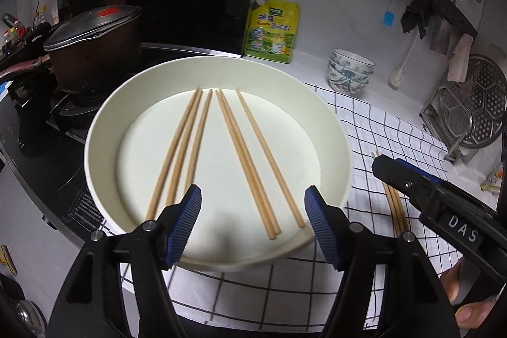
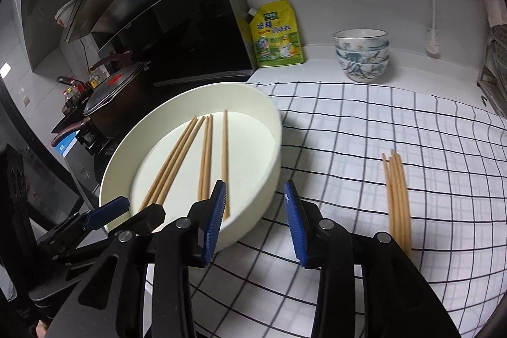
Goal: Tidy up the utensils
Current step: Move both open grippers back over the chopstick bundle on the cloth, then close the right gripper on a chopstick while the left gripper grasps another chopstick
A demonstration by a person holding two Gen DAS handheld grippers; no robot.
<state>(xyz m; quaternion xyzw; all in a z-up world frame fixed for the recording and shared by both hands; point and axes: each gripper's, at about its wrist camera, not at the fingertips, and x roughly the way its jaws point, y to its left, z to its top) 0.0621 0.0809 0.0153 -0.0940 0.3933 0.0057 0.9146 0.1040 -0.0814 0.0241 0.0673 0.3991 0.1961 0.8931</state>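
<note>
A round white tray holds several wooden chopsticks, a fanned group on its left and another on its right. My left gripper hangs open over the tray's near edge, with nothing between its blue pads. A further bundle of chopsticks lies on the checked cloth right of the tray. My right gripper is open and empty over the tray's right rim and the cloth. Each gripper shows in the other's view: the right one near the bundle, the left one at the tray's near left.
A lidded dark pot sits on the stove left of the tray. A yellow pouch leans on the back wall, with stacked patterned bowls beside it. A perforated metal steamer rack stands at far right.
</note>
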